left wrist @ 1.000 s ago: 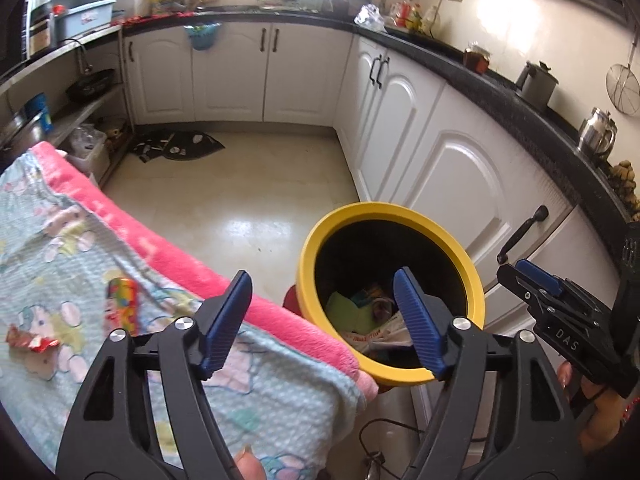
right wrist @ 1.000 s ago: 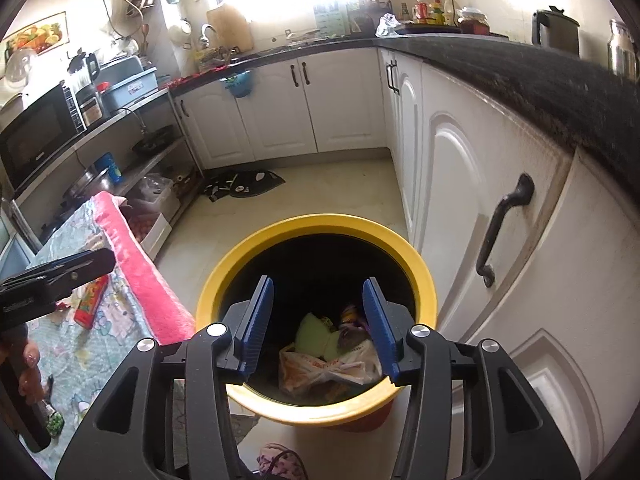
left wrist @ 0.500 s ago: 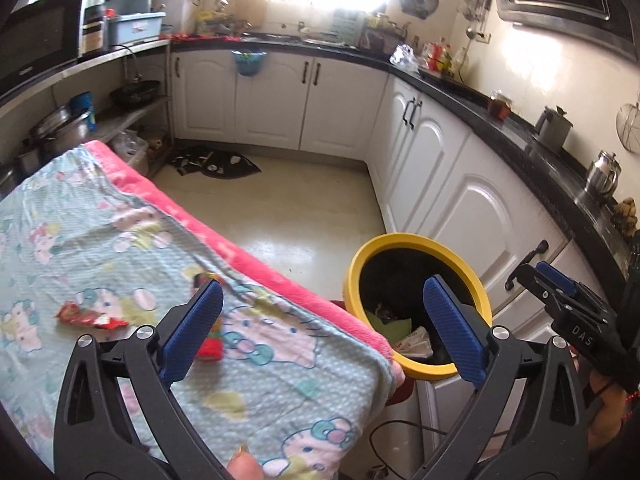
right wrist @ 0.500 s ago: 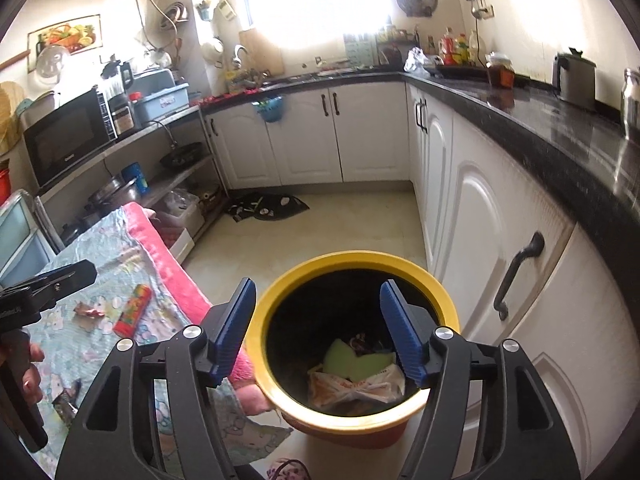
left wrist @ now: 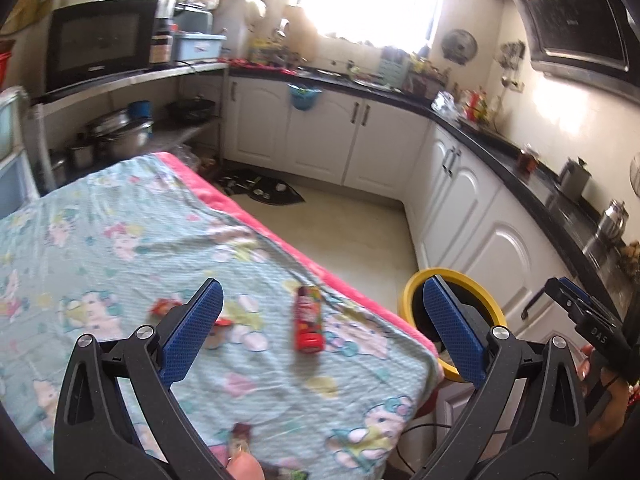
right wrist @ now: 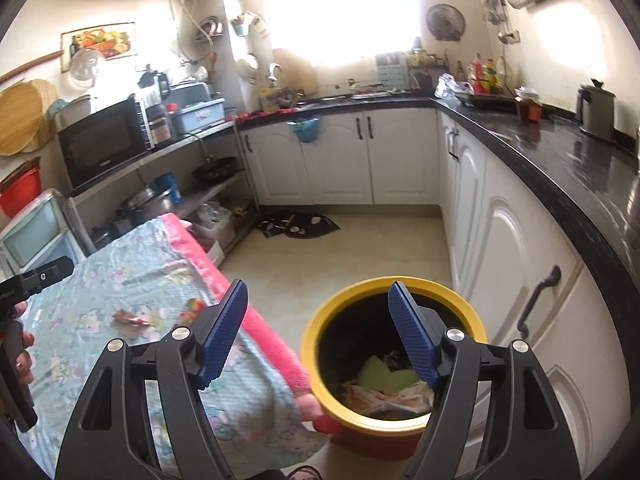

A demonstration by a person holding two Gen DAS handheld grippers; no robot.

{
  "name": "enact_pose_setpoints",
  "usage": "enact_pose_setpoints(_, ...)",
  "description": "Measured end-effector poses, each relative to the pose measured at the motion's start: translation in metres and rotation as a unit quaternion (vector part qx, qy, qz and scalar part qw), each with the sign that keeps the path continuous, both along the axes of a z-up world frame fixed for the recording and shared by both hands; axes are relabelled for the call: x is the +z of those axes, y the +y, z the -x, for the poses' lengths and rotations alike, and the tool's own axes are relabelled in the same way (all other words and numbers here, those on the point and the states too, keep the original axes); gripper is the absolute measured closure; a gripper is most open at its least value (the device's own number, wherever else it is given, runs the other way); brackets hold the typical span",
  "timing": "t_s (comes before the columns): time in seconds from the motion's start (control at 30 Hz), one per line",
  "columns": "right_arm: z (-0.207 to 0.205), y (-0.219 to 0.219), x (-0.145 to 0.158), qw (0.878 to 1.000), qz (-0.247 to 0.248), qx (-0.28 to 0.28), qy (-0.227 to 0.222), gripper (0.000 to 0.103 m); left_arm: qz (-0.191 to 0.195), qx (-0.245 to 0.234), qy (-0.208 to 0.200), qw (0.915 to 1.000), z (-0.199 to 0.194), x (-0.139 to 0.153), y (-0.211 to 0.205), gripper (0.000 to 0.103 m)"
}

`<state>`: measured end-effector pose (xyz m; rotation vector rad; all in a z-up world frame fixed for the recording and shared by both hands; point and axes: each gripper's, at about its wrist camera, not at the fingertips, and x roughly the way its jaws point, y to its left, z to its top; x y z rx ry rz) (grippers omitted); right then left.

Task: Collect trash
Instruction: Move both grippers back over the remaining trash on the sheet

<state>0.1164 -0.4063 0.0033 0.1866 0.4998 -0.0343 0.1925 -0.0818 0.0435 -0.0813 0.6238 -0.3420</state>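
Note:
Over the cloth-covered table my left gripper stands wide open with nothing in it. Between its fingers and further on lies a red tube-shaped wrapper. A crumpled red wrapper sits partly behind the left finger. The yellow-rimmed bin stands on the floor off the table's right corner. My right gripper hangs above and to the left of the bin, its jaws opening and empty. Trash lies inside the bin. Both wrappers, the crumpled red one and the tube, show on the cloth.
White cabinets under a black counter run close along the bin's right side. A dark mat lies on the tiled floor. Shelves with pots and a microwave stand beyond the table's far end.
My left gripper swung from over the bin to over the table and opened wider. My right gripper rose above the bin and its jaws spread.

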Motion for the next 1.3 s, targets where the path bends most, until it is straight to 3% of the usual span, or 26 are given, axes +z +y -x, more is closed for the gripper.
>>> enact_pose_setpoints(0.37,0.006,0.066,0.026,0.996,0.001,0.083,-0.022,0.03,0.012,0.064,-0.018,0.9977,0.032,0.011,0.071,0.011)
enact_pose_setpoints(0.63,0.009,0.109,0.029,0.99,0.006,0.141,-0.015,0.029,0.007,0.086,-0.013,0.9961,0.044,0.004,0.097,0.011)
enact_pose_setpoints(1.0,0.009,0.141,0.018,0.982,0.013,0.186,0.004,0.028,-0.008,0.108,0.012,0.994,0.055,-0.015,0.121,0.011)
enact_pose_setpoints(1.3,0.007,0.167,-0.008,0.973,0.019,0.225,0.037,0.028,-0.024,0.129,0.047,0.9903,0.05,-0.044,0.137,0.011)
